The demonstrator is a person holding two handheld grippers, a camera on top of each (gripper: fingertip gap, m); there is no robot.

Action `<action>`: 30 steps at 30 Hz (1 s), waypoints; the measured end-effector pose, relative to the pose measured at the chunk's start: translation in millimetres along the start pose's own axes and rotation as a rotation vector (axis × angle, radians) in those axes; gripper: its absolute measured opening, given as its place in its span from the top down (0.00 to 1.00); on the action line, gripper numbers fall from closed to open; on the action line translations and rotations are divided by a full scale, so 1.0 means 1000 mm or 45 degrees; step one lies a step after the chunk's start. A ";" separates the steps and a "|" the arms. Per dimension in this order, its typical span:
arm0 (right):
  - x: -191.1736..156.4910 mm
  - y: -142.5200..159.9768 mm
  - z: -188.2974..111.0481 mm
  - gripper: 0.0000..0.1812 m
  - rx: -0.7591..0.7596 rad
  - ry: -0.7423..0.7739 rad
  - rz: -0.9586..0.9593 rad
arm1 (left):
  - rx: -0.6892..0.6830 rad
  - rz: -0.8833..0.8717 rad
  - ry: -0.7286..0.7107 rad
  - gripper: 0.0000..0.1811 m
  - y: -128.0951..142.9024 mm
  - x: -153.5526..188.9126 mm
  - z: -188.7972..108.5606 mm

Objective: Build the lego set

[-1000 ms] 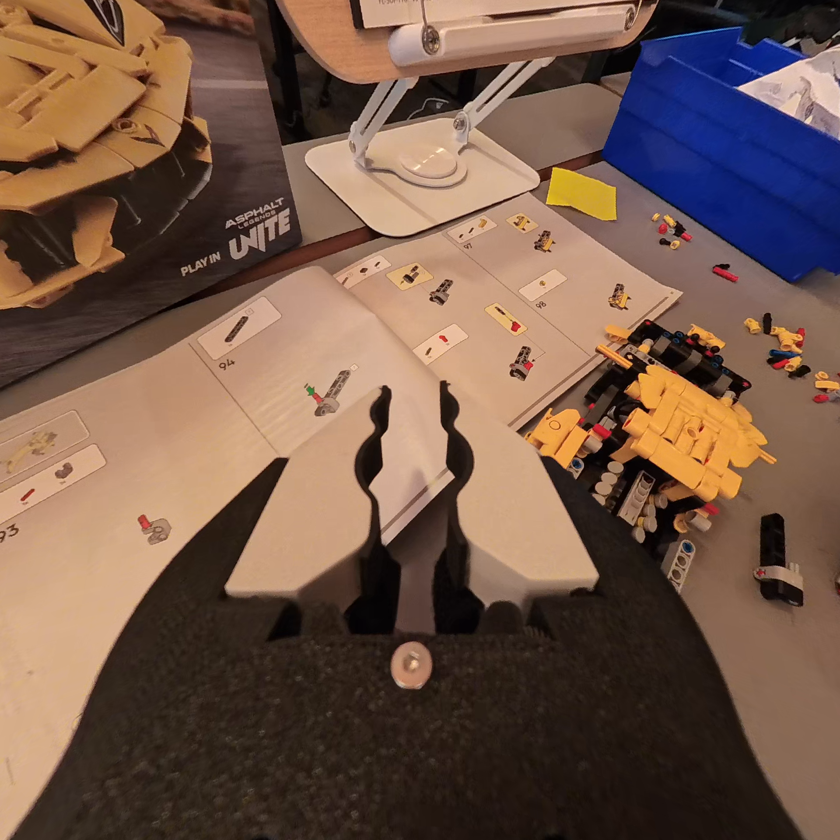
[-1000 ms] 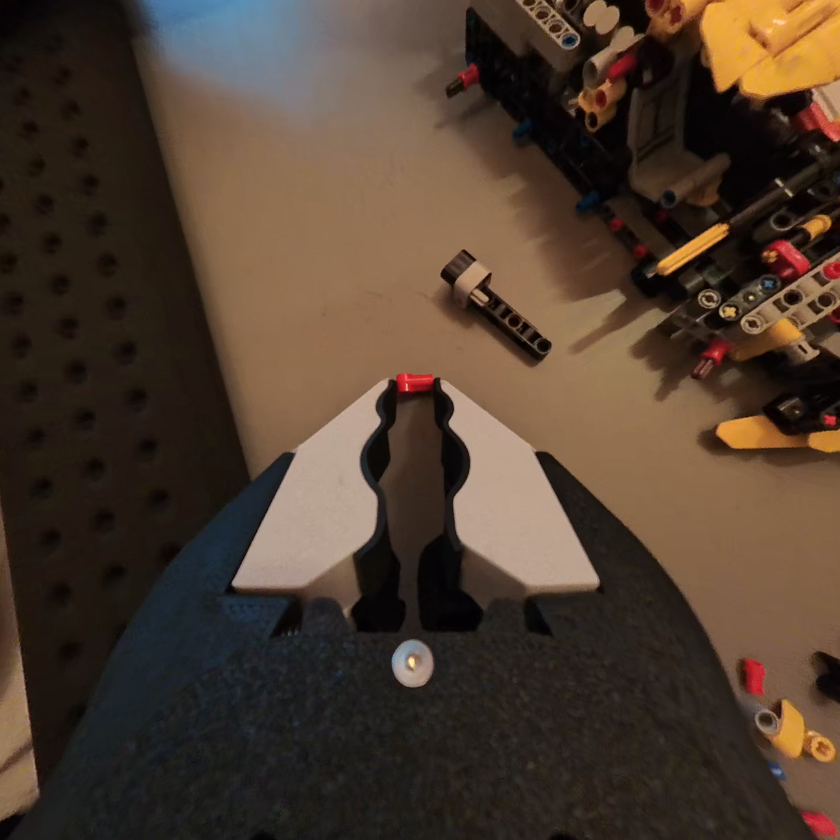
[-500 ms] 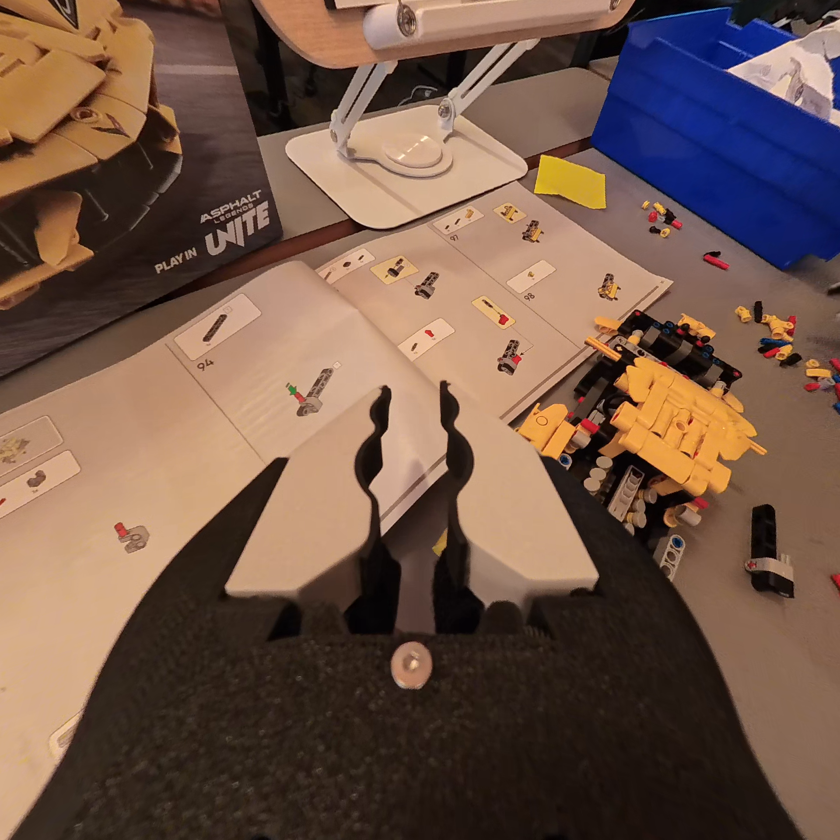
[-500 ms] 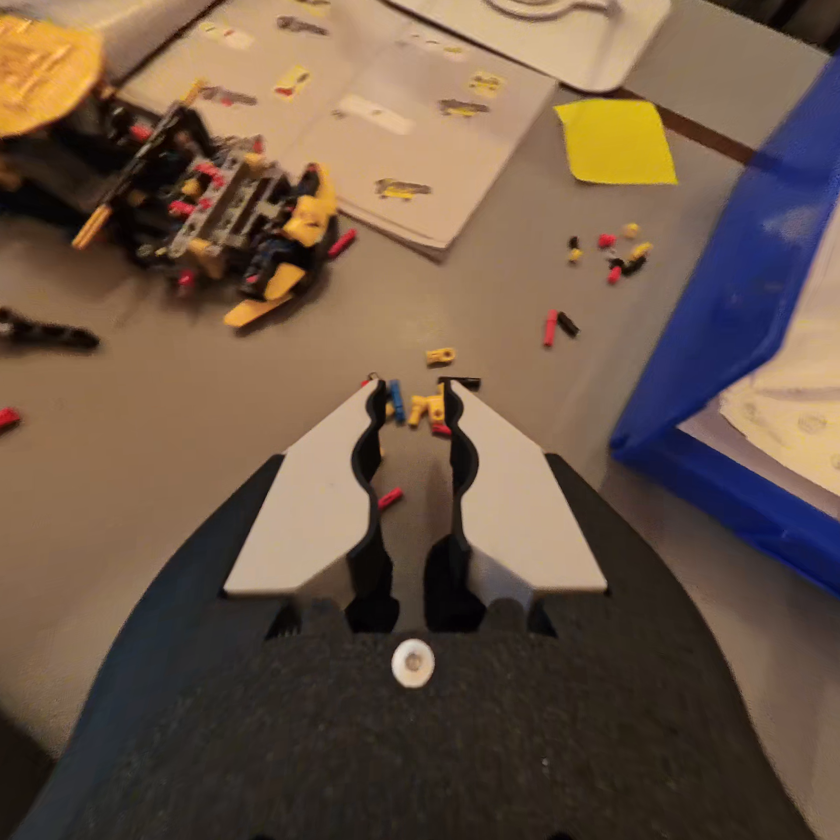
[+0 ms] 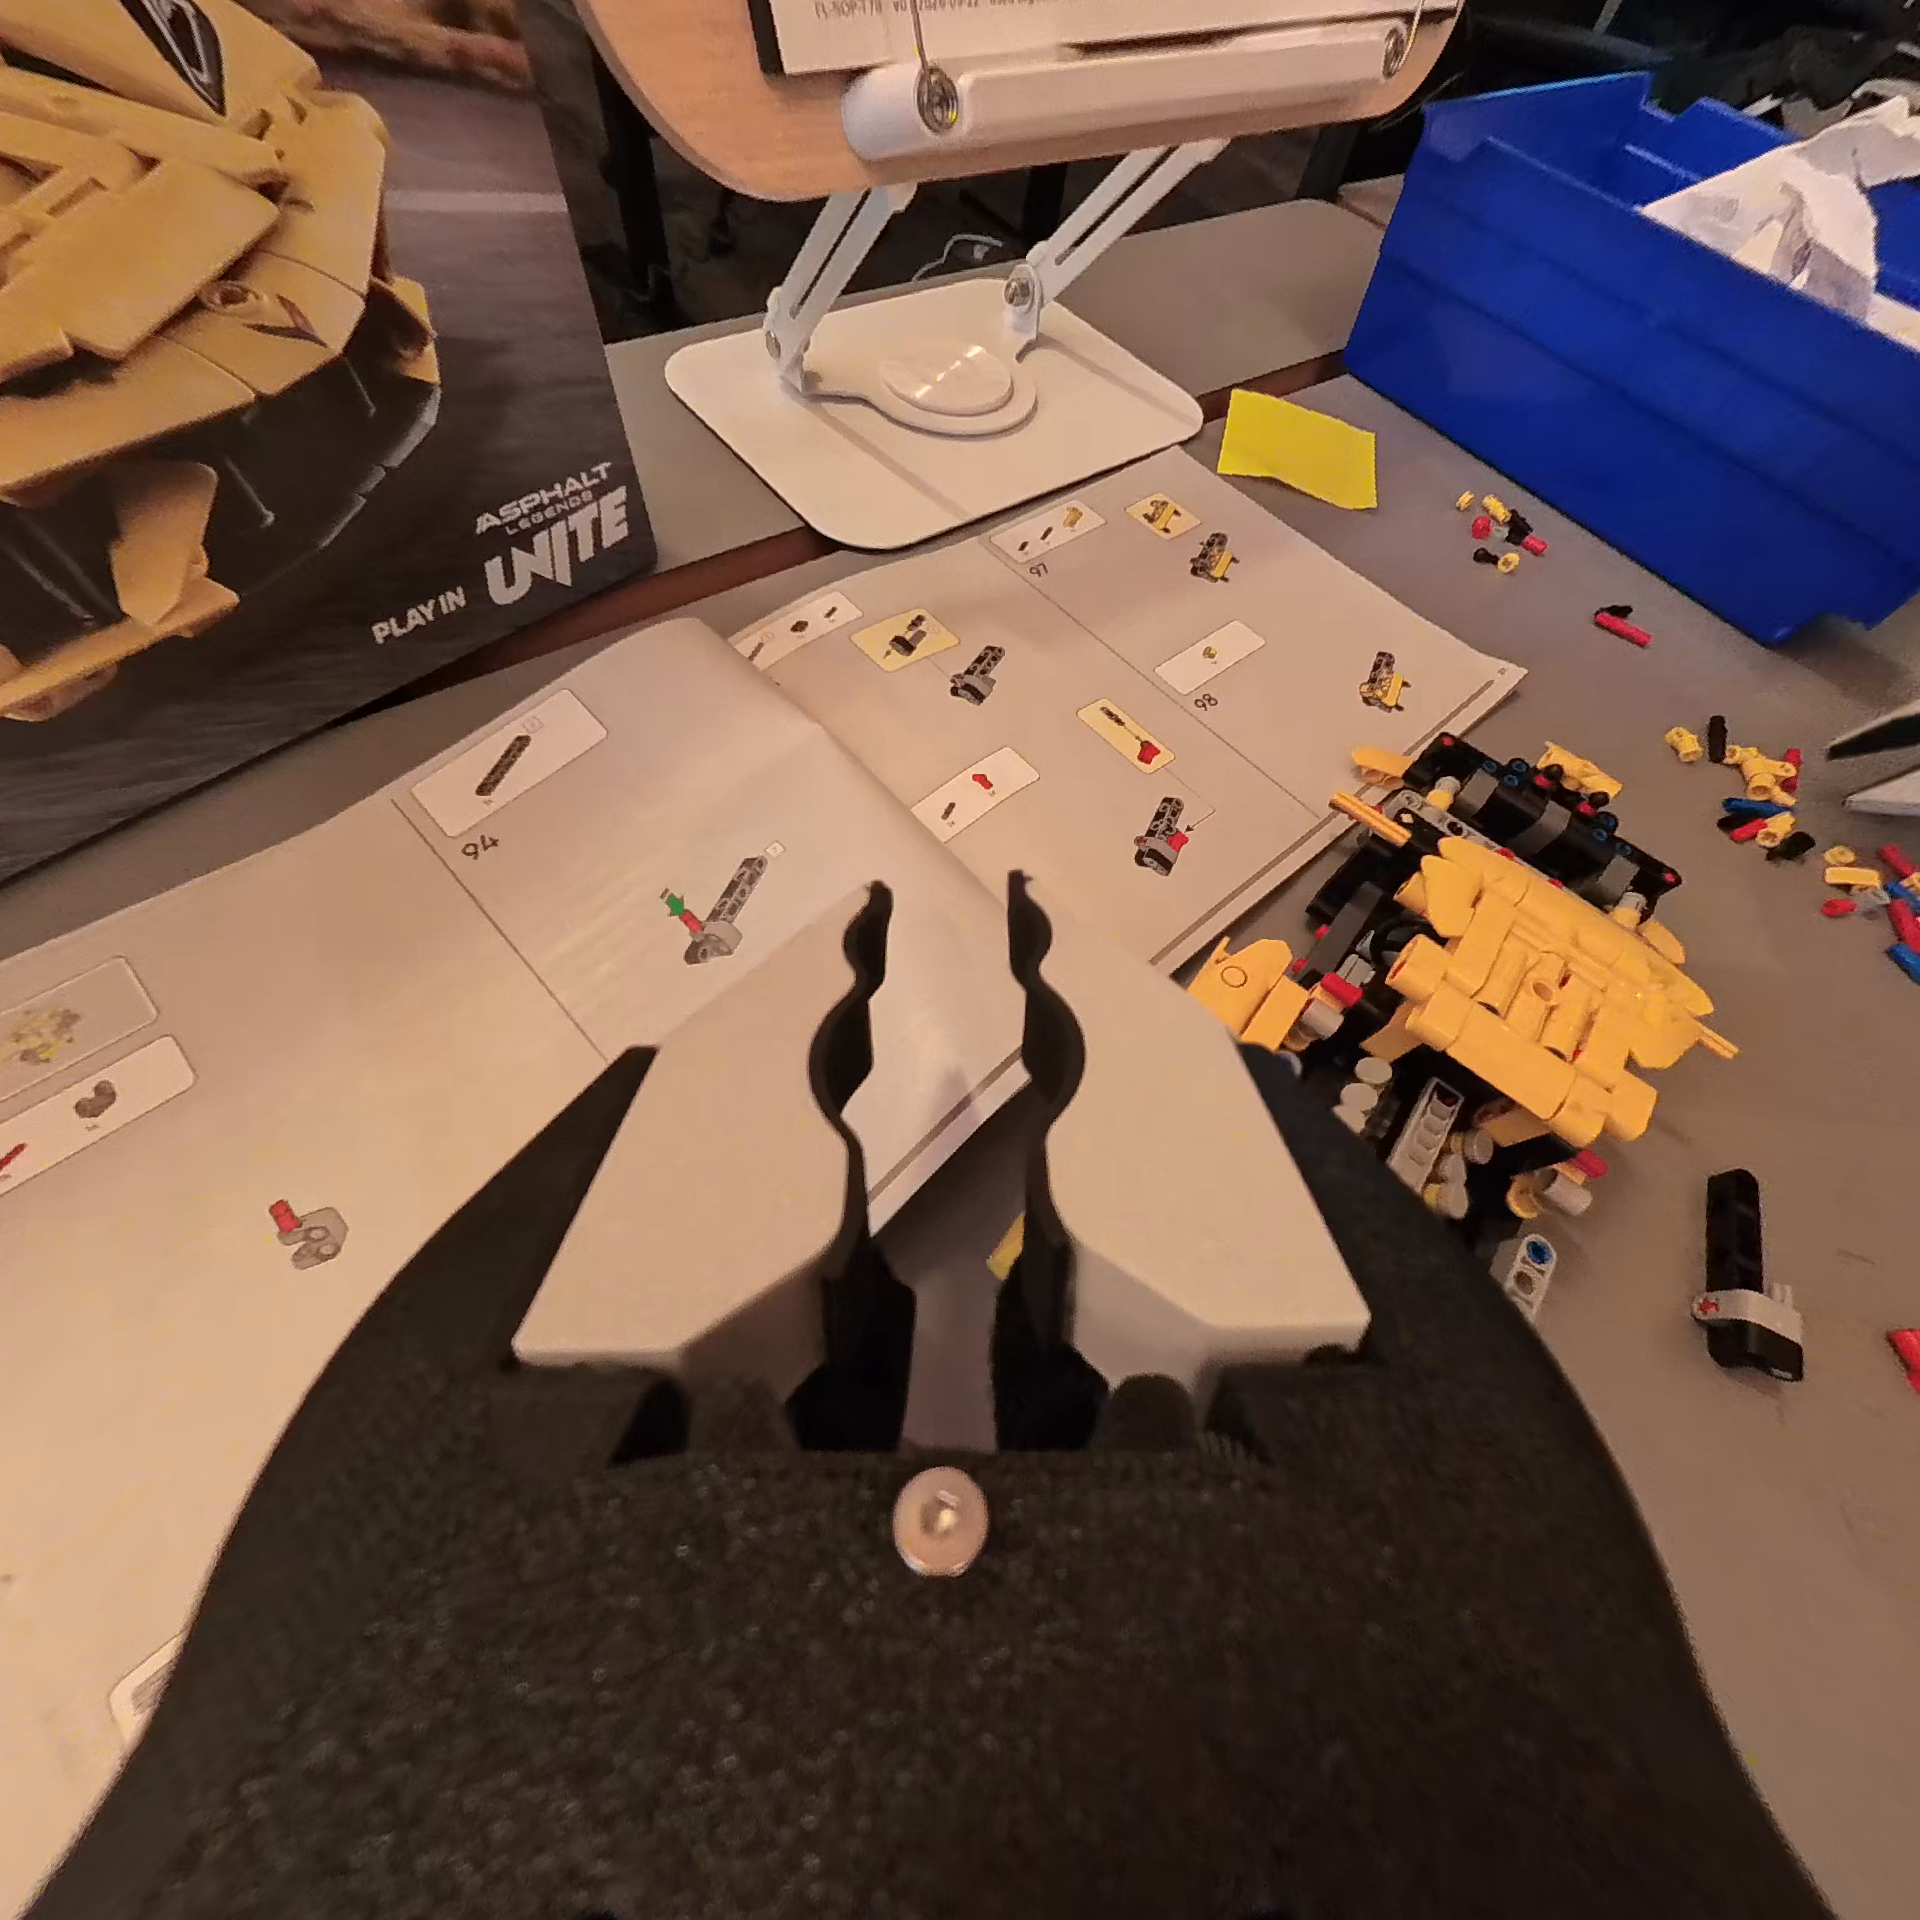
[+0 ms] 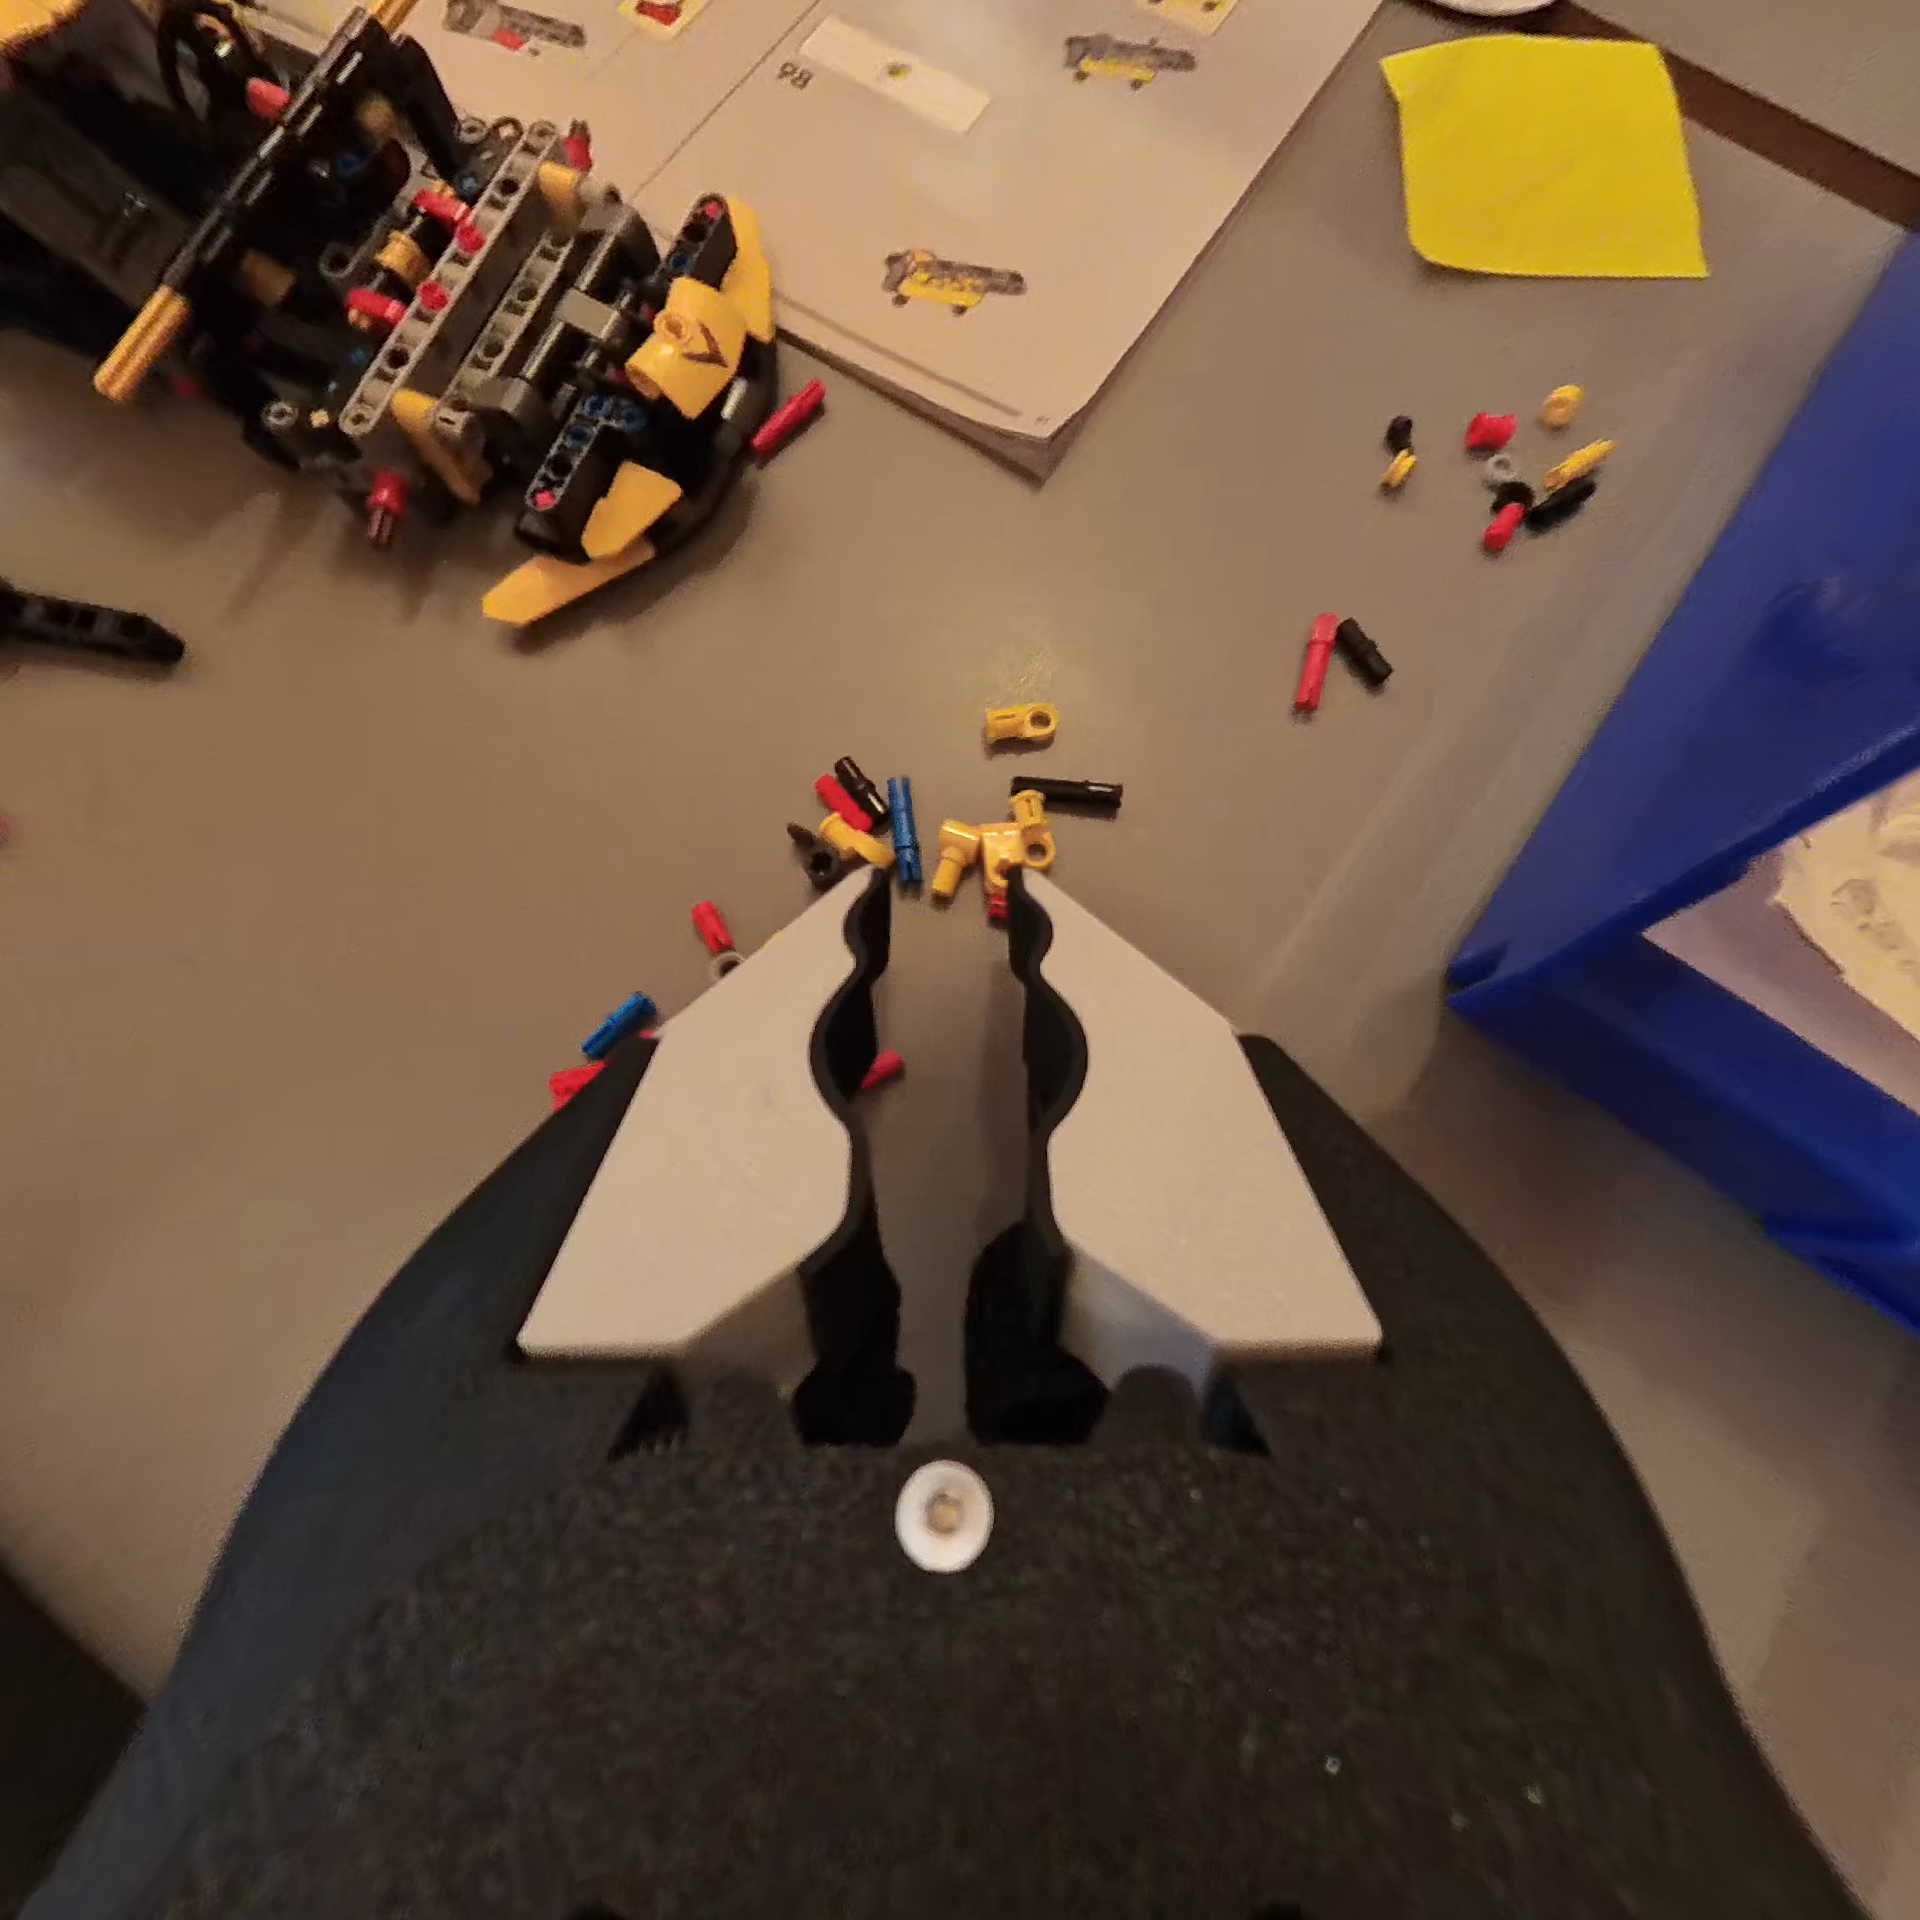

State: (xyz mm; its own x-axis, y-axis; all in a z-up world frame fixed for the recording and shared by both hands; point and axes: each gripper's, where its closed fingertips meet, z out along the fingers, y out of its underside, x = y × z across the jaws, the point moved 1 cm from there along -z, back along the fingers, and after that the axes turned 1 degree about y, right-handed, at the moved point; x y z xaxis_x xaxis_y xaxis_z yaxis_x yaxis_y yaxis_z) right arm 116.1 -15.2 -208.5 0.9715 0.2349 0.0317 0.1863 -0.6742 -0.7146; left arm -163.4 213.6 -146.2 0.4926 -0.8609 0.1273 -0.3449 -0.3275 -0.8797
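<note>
The half-built yellow and black lego model (image 5: 1496,987) lies on the grey table right of the open instruction booklet (image 5: 727,790). My left gripper (image 5: 945,894) is open and empty, hovering over the booklet's right page. A black beam with a grey piece (image 5: 1740,1268) lies right of the model. My right gripper (image 6: 945,883) is open and empty, its tips just short of a small pile of loose pieces: a blue pin (image 6: 904,831), yellow connectors (image 6: 992,842), a red pin (image 6: 840,802) and a black pin (image 6: 1065,795). The model (image 6: 468,312) also shows at the right wrist view's upper left.
A blue bin (image 5: 1662,343) stands at the right, also in the right wrist view (image 6: 1766,831). A yellow note (image 6: 1548,156), a white stand base (image 5: 935,416) and the set's box (image 5: 260,364) lie behind the booklet. More loose pins (image 6: 1496,468) are scattered near the bin. There is about 35 cm between the tips of the two grippers. The model (image 6: 468,312) lies around 15 cm away from my right fingertips.
My right gripper swung from the black beam to the loose pile and moved closer to it. The small red piece at its tips 1 s ago is gone. My left gripper shifted slightly.
</note>
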 end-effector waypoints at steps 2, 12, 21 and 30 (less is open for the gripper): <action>-0.007 -0.006 0.004 0.89 0.023 -0.044 -0.007 | 0.017 -0.018 0.020 0.87 -0.002 0.002 -0.001; -0.019 -0.016 0.028 0.94 -0.139 -0.147 -0.166 | 0.040 -0.067 0.073 0.84 -0.004 0.005 -0.001; -0.016 -0.007 0.031 0.97 -0.202 -0.176 -0.163 | 0.032 -0.062 0.066 0.84 -0.003 0.004 -0.001; -0.039 -0.035 0.013 0.98 -0.074 -0.212 -0.209 | 0.032 -0.063 0.051 0.84 -0.003 0.002 -0.001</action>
State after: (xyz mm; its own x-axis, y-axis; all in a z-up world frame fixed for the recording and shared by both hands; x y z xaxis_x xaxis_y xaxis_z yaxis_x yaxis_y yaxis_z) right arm 69.7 8.2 -193.5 0.8910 0.4533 0.0251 0.3522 -0.6554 -0.6681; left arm -162.5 212.6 -143.0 0.4759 -0.8589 0.1891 -0.3004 -0.3608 -0.8829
